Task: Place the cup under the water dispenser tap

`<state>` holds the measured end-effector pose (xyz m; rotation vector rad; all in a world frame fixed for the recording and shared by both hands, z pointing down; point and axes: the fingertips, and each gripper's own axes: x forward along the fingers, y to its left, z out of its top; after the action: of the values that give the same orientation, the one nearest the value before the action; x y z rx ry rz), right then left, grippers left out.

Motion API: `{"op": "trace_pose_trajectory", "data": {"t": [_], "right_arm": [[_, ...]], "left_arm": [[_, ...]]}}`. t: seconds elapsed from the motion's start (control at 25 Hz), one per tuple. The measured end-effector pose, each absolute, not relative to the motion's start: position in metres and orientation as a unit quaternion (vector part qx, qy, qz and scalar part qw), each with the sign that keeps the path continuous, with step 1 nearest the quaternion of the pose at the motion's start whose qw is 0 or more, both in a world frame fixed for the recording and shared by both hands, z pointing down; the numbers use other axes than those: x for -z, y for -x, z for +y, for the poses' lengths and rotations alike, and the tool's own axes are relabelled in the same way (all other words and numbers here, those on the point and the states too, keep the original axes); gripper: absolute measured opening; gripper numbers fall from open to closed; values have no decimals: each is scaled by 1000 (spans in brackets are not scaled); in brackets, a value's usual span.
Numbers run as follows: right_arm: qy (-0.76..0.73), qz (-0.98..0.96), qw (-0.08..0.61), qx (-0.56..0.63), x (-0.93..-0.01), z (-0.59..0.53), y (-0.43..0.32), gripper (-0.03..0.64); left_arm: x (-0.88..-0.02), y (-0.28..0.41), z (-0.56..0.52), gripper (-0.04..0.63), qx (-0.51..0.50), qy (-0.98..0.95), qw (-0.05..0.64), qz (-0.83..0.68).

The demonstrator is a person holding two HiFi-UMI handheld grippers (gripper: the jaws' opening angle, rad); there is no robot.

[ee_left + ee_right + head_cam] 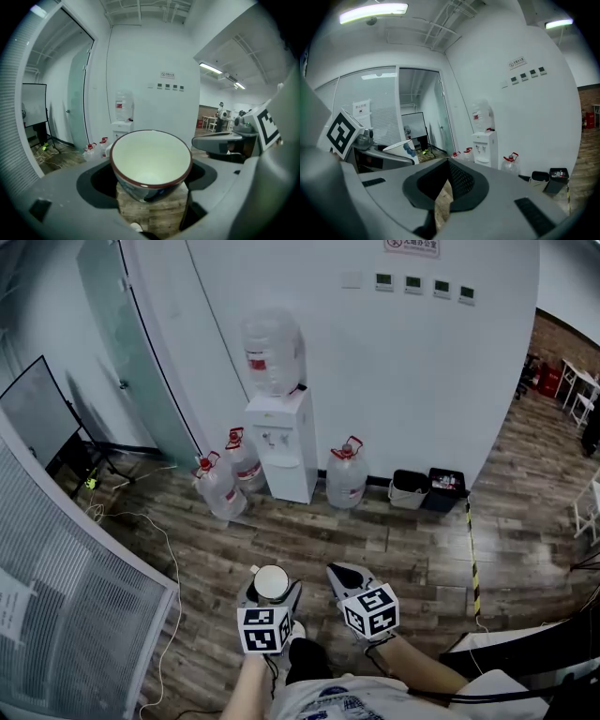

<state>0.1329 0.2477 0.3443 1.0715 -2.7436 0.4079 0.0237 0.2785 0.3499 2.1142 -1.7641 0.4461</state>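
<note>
While my left gripper clamps the red-rimmed cup upright and my right gripper hangs closed and empty, I should carry it level to the water dispenser well ahead.

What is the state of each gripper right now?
Left gripper: shut on the cup.
Right gripper: shut, holding nothing.

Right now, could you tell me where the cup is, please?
The cup sits clamped in the left gripper, low in the head view just left of the right gripper, well short of the water dispenser ahead.
</note>
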Motion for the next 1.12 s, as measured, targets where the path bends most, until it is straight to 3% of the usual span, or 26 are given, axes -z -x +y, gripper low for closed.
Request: {"op": "trace_pose_trajectory", "data": {"t": [1.12], "right_arm": [[-429, -883, 97, -162, -359, -9, 55, 20]], "left_arm": [[-366, 168, 11, 439, -183, -786, 186, -561]]}}
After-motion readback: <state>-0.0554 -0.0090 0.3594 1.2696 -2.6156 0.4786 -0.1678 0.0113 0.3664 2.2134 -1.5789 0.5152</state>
